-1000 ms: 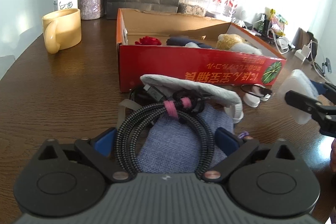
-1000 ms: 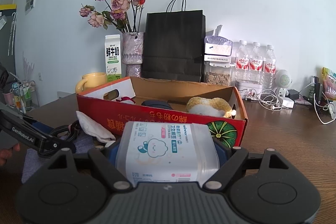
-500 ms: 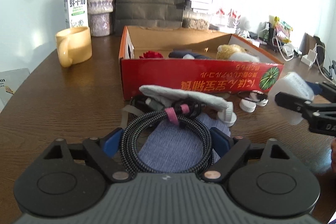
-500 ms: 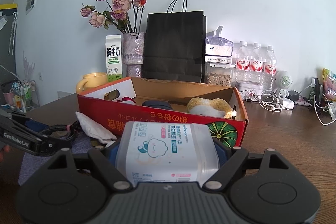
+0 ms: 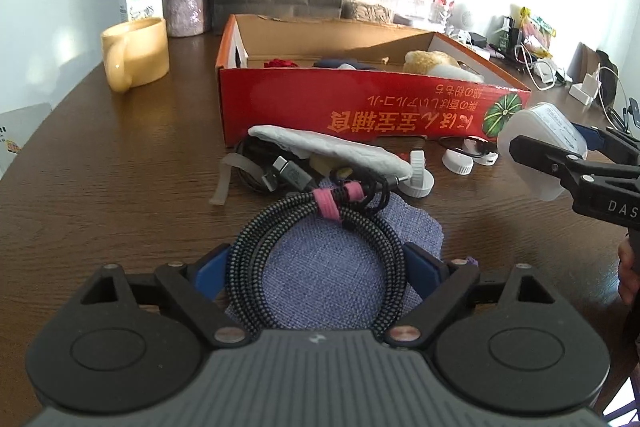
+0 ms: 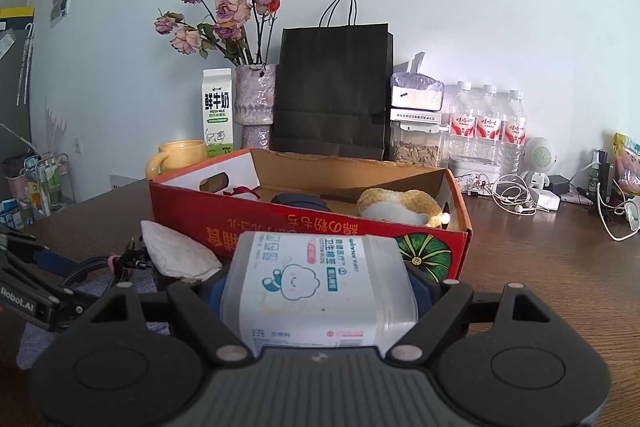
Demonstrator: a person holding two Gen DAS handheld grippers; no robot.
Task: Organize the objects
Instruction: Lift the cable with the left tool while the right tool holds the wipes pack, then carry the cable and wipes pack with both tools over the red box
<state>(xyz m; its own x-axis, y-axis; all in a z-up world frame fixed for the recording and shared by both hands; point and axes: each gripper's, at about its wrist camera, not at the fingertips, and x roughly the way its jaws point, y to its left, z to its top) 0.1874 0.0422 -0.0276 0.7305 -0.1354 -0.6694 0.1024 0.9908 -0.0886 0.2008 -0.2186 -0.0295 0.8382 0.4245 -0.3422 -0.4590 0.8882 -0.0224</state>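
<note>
Left gripper (image 5: 316, 263) has lifted the coiled cable (image 5: 316, 247)

Blown-out window glare upper right, fisheye-warped edges.

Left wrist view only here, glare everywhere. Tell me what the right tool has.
Observer: The right tool is shut on a clear cotton-bud box with a cartoon cloud on its white label.
Operator: Report what's behind the carton's right end.
Observer: Three water bottles with red labels stand against the wall.
Operator: Now the vase.
Observer: It holds dried pink roses.
</note>
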